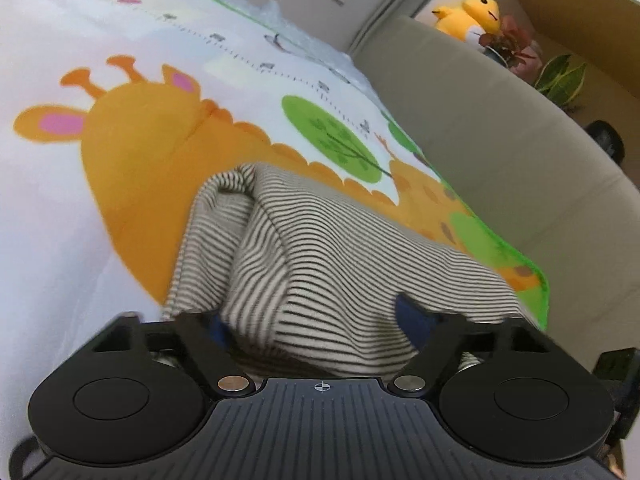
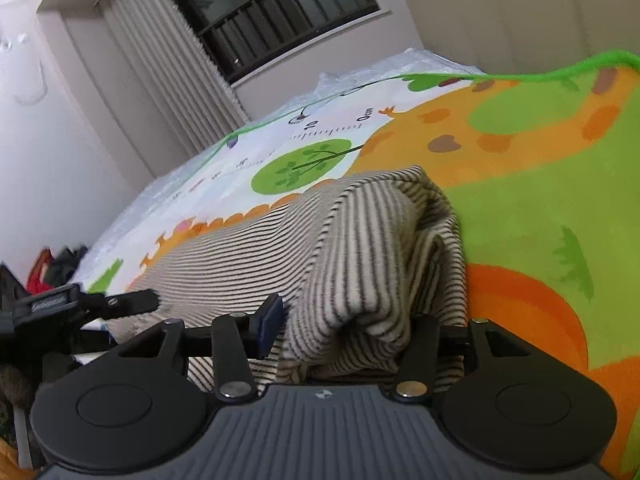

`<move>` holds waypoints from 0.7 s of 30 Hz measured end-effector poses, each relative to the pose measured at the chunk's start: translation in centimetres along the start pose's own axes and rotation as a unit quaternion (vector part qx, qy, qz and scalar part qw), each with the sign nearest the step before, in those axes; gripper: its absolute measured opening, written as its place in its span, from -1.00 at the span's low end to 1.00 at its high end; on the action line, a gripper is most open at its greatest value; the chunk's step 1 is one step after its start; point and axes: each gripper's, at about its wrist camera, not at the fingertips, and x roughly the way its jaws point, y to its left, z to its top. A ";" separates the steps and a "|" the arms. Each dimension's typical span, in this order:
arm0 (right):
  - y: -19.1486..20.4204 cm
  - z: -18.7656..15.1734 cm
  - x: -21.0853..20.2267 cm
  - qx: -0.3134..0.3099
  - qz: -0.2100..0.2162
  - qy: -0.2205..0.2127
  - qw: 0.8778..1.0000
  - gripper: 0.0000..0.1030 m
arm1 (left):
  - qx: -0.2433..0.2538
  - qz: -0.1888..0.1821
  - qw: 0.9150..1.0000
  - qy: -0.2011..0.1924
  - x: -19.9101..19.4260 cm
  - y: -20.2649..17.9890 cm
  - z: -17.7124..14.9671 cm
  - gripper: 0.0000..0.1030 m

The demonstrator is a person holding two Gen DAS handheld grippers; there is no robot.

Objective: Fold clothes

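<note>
Left wrist view: the left gripper (image 1: 316,320) has its fingers spread fairly wide with a bunch of the striped shirt (image 1: 320,248) between them, on the giraffe blanket (image 1: 132,152).

Right wrist view: the right gripper (image 2: 340,320) likewise straddles bunched striped shirt (image 2: 360,240); whether either truly pinches it, I cannot tell.

A: What lies underneath?
B: A children's blanket (image 1: 132,168) printed with an orange giraffe, round green trees and a ruler scale, edged in green (image 2: 520,72).
A: And around it?
B: A beige padded headboard (image 1: 500,148) runs along one side. Behind it sit a yellow plush toy (image 1: 472,14) and a potted plant (image 1: 508,42).
A: The far wall?
B: A dark window (image 2: 280,16) with grey vertical blinds (image 2: 160,76) beside it.
</note>
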 end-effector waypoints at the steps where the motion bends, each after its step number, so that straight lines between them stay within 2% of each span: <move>1: 0.2 0.1 -0.3 0.000 0.002 -0.002 1.000 -0.33 | 0.008 0.008 1.000 -0.002 0.0 -0.2 0.1 0.03; 3: 0.5 0.3 -1.0 -0.001 0.006 -0.008 1.000 -0.48 | 0.018 0.005 1.000 -0.009 -0.7 -0.6 -0.1 -0.18; 6: 1.1 0.6 -2.8 0.002 0.023 -0.024 0.999 -0.51 | 0.028 -0.006 0.999 -0.025 -2.5 -1.5 -0.3 -0.37; 14: 3.0 0.6 -8.8 0.003 0.086 -0.055 0.995 -0.52 | 0.057 -0.049 0.995 -0.068 -8.9 -4.1 -2.1 -0.38; 18: 2.0 -1.4 -8.9 0.017 0.071 -0.033 0.997 -0.52 | 0.046 -0.040 0.997 -0.052 -9.3 -3.0 -3.8 -0.37; 21: 1.1 -3.3 -7.5 0.014 0.034 -0.012 0.999 -0.45 | 0.025 -0.008 0.999 -0.021 -7.5 -1.3 -5.2 -0.34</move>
